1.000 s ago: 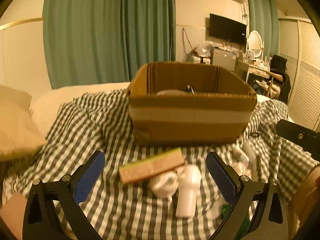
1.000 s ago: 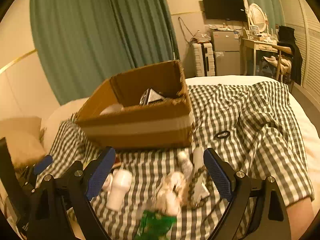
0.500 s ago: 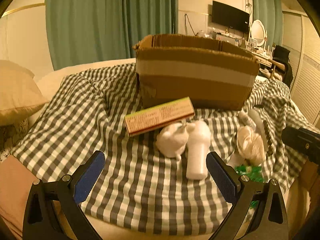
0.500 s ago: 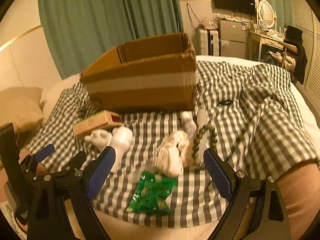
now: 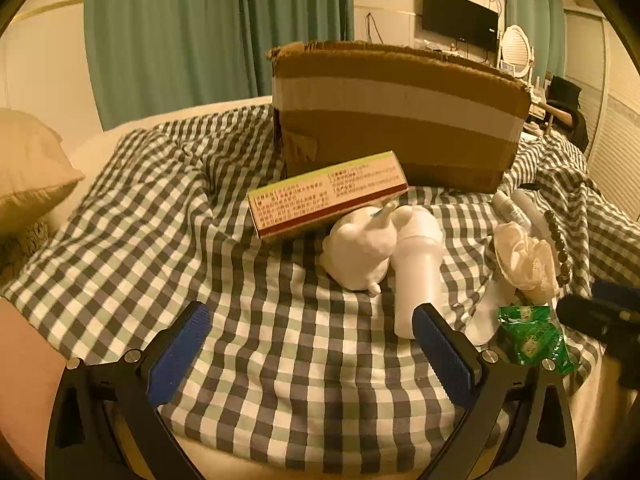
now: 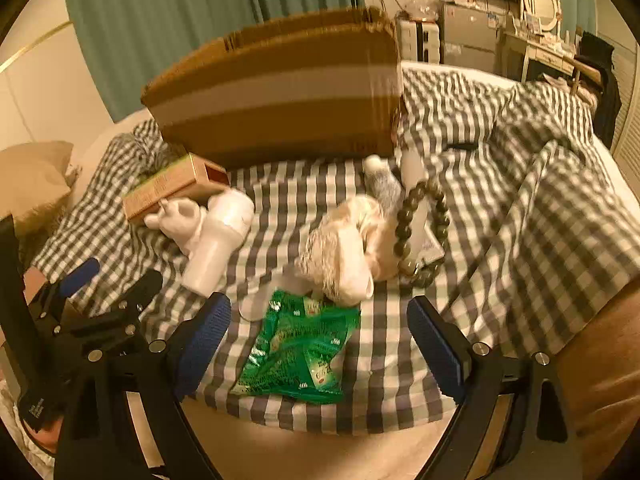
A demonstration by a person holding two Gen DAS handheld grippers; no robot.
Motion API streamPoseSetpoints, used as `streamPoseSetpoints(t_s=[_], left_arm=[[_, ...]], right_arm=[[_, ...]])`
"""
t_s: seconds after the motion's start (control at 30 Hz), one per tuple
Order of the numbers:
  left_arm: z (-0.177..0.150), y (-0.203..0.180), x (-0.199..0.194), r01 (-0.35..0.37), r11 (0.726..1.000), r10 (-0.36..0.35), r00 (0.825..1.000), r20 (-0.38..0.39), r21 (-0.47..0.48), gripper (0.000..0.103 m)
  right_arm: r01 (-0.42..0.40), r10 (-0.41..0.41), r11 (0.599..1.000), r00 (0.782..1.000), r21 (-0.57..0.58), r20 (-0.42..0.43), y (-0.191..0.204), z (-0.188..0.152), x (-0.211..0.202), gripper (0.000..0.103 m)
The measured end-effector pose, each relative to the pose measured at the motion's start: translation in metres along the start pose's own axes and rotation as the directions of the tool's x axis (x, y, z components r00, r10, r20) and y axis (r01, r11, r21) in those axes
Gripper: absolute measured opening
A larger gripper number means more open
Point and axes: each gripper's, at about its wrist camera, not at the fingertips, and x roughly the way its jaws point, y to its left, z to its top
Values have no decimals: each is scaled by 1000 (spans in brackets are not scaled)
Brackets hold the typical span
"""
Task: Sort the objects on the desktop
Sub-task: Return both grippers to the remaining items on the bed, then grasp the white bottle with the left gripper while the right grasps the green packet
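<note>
I had both tools spread wide with nothing between the blue pads: the right gripper [image 6: 319, 340] hung just over the crinkled green foil snack packet [image 6: 298, 350], which lay flat on the grey-and-white checked cloth [image 6: 540, 208] at the near edge of the pile, and the left gripper [image 5: 312, 350] hung over bare cloth in front of the white ceramic rabbit figurine [image 5: 358, 252]. Behind everything stood the brown cardboard box with a pale tape band [image 6: 280, 92], where I took the objects to be headed. The packet looked light, limp and slick, so I judged a pinch across its puffed middle safer than its thin sealed edge, which could slide out of the pads. The rabbit touched the white plastic bottle [image 5: 416, 272] lying beside it, and both rested against the long printed carton with a green edge [image 5: 326, 194]. I reckoned the rabbit hard, smooth and breakable, best taken across its round body and not by the ears. The bottle seemed stiff but liable to roll, so across its barrel. The cream fluffy scrunchie [image 6: 344, 248] would squash under any grip, and the dark bead bracelet [image 6: 420, 228] draped beside it would sag and need lifting by one side of the loop.
</note>
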Motion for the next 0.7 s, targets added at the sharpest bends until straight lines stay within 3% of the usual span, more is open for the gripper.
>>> streamPoseSetpoints(t_s=[0.4, 0.47, 0.5, 0.53, 0.7], left_arm=[[6, 13, 23, -16, 1000, 14, 999, -41, -25, 103], [6, 13, 25, -4, 1000, 2, 999, -50, -28, 103], [6, 12, 25, 11, 1000, -12, 999, -52, -28, 103], [6, 10, 23, 30, 999, -32, 998, -47, -28, 103], [10, -4, 19, 135, 991, -135, 991, -12, 3, 103]], right_arm=[[29, -37, 998, 985, -48, -167, 17, -16, 46, 90], [47, -54, 998, 982, -41, -181, 13, -15, 48, 71], [49, -57, 998, 983, -47, -177, 12, -14, 45, 53], [43, -51, 998, 984, -51, -173, 10, -13, 43, 43], [24, -27, 999, 983, -23, -180, 0, -14, 36, 38]])
